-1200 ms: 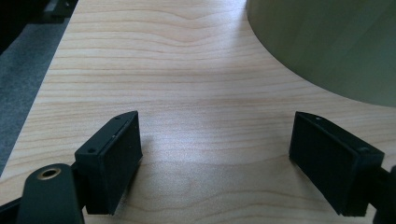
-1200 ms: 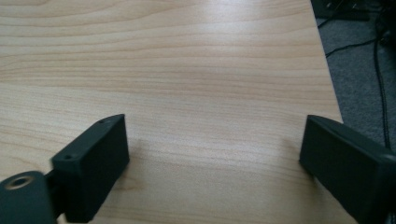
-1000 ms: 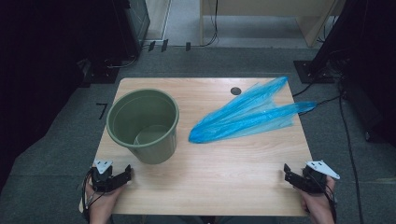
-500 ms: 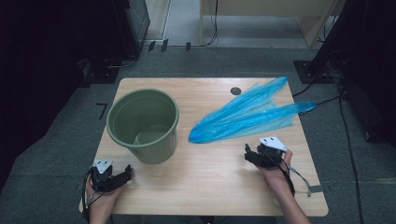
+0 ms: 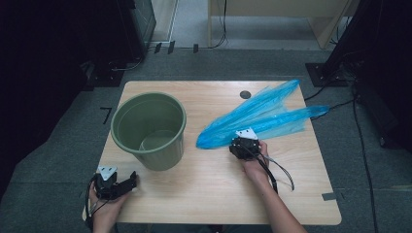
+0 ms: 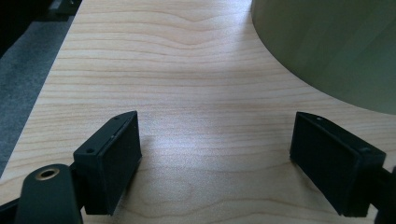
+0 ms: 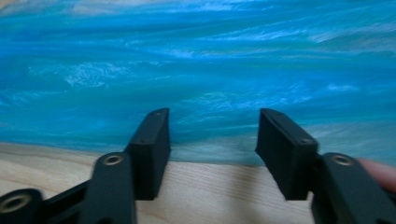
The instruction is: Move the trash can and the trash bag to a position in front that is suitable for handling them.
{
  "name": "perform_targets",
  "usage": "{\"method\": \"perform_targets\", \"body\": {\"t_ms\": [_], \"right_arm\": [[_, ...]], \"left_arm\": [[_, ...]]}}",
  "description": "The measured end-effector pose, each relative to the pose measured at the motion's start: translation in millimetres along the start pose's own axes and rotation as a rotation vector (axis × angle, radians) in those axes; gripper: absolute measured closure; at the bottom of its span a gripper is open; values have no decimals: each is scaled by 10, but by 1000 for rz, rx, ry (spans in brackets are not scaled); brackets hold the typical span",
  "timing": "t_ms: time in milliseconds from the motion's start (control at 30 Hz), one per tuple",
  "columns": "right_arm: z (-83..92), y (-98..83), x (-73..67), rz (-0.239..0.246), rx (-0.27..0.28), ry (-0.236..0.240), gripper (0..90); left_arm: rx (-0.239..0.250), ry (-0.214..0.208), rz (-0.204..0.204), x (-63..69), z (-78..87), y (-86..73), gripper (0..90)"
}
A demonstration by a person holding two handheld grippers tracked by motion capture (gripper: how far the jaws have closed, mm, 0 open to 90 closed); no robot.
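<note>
Nearest the person, at about seven o'clock on the wooden table [image 5: 209, 194], the left gripper [image 5: 125, 183] rests on the board with its jaws spread wide and nothing between them; in the left gripper view its pads [image 6: 116, 158] frame bare wood, with the green wall of the bucket [image 6: 336, 51] rising at two o'clock. Farther in, near the table's middle and a little toward three o'clock, the right gripper [image 5: 241, 144] sits at the near edge of the blue plastic bag [image 5: 262, 119]. Its jaws have just been closing and now stand partly narrowed; in the right gripper view the fingertips [image 7: 154, 140] reach over the bag's edge [image 7: 196, 70], the film lying between them, not yet pinched. The bucket [image 5: 149, 128] stands upright at nine o'clock, well apart from the bag, which fans out from the centre toward two o'clock, its far tips over the table's edge.
</note>
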State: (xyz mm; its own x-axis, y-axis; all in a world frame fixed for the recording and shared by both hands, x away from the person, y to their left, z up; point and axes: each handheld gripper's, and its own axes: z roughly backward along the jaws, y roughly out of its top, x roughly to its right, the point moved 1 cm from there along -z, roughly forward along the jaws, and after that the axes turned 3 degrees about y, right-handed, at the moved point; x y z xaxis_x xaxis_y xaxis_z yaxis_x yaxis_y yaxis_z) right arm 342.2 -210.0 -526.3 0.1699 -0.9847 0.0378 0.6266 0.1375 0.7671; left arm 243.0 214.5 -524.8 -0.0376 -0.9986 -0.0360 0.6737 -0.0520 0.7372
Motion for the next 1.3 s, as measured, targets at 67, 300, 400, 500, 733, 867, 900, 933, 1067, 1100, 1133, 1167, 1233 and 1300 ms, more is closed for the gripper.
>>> {"method": "perform_targets", "body": {"t_ms": [67, 300, 400, 500, 733, 867, 900, 933, 1067, 1100, 1133, 1167, 1233, 1300], "right_arm": [[-13, -2, 12, -13, 6, 37, 602], [33, -43, 95, 5, 3, 134, 779], [92, -102, 165, 26, 7, 158, 779], [175, -176, 239, 53, 7, 173, 752], [404, -383, 478, 114, 12, 192, 692], [559, -528, 690, 117, 13, 206, 676], [559, -528, 690, 117, 13, 206, 676], [609, -574, 762, 110, 11, 204, 671], [762, -709, 982, 85, 4, 196, 539], [793, -726, 1015, 75, 10, 190, 528], [830, -733, 1041, 57, 26, 184, 527], [868, -723, 1059, 31, 46, 188, 518], [939, -658, 1062, -12, 90, 193, 519], [988, -556, 1018, -22, 130, 191, 523]], "left_arm": [[0, 0, 0, 0, 0, 0, 155], [1, 0, 1, 0, 0, 0, 155], [1, 0, 1, 0, 0, -1, 155], [2, 0, 2, 2, -1, -1, 155], [2, 0, 2, 1, -1, 0, 155], [4, 0, 11, -4, 0, -1, 155], [4, 0, 11, -4, 0, -1, 155], [5, 0, 13, -5, 0, -2, 155], [3, -7, -5, -13, 10, -10, 155], [0, -5, -6, -27, 17, -13, 156], [-7, 5, 4, -49, 23, -9, 157], [-11, 14, 20, -79, 26, 1, 168], [-2, 14, 74, -137, 32, 42, 175], [40, -1, 141, -171, 36, 105, 289]]}}
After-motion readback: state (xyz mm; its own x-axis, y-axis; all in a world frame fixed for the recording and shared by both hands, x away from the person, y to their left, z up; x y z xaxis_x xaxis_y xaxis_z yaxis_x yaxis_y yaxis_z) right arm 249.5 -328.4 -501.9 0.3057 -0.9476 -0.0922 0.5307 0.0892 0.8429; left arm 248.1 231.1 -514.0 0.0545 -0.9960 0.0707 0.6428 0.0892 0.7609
